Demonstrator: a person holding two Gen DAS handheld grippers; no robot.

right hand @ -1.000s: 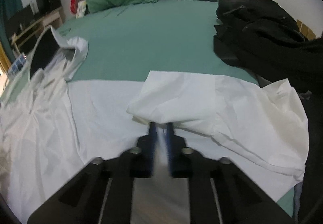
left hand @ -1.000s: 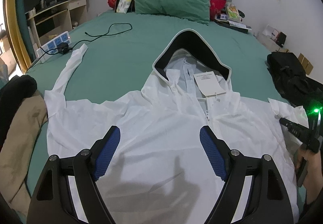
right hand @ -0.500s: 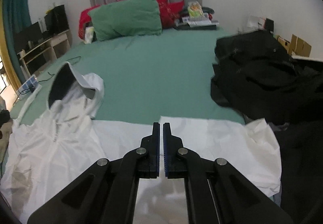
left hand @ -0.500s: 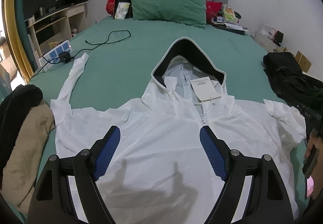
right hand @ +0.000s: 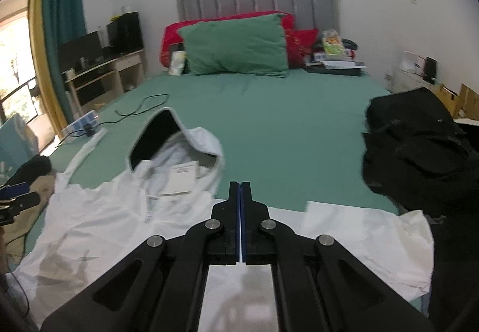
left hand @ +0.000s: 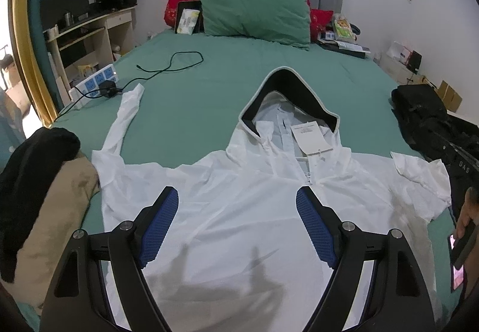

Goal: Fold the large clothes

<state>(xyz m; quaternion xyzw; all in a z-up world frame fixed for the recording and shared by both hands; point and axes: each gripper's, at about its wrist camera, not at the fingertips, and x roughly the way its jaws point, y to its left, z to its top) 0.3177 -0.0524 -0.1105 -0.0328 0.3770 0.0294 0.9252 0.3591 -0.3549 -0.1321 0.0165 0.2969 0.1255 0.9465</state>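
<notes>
White and thin, the hooded jacket (left hand: 239, 212) lies front up on the green bed (left hand: 239, 77), hood at 12 o'clock with a paper tag (left hand: 310, 137) at the neck, one sleeve reaching toward 10 o'clock and the other folded in at 3 o'clock. Above its chest the left gripper (left hand: 238, 219) hovers with jaws spread wide, nothing between them. The right gripper (right hand: 240, 197) has its jaws pressed together, empty. Black clothing (right hand: 419, 146) sits at 3 o'clock, a green pillow (left hand: 254, 14) at 12.
</notes>
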